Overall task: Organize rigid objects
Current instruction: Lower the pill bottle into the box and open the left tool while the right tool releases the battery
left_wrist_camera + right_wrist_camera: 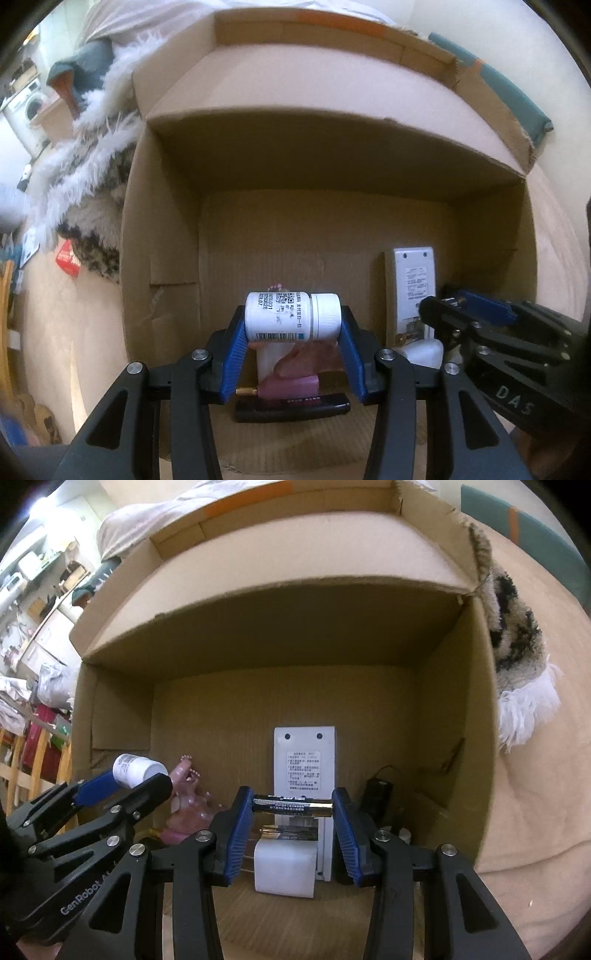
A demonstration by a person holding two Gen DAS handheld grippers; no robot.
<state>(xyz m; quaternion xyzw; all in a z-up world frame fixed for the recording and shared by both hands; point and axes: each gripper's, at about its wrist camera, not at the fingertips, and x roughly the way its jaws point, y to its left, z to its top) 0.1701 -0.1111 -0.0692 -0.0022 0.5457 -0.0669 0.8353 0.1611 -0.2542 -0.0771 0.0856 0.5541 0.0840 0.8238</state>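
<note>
My left gripper (pixel 293 317) is shut on a white pill bottle (pixel 291 315), held sideways by base and cap over the open cardboard box (pixel 162 229). Below it on the box floor lie a pink toy figure (pixel 295 373) and a black bar (pixel 291 406). My right gripper (pixel 291 806) is shut on a black-and-gold battery (pixel 291 805), clamped end to end above a white flat device (pixel 304 764) and a white cube adapter (pixel 286 867). The left gripper (pixel 122 779) with the pill bottle (pixel 138 770) shows at the left of the right wrist view. The right gripper (pixel 454 310) enters the left wrist view from the right.
The box's far flap (pixel 258 561) stands up behind the opening. A black battery holder with wires (pixel 380 794) sits in the box's right corner. A fluffy white and spotted blanket (pixel 92 166) lies beside the box on the beige bedding (pixel 535 794). Cluttered shelves (pixel 33 609) stand far left.
</note>
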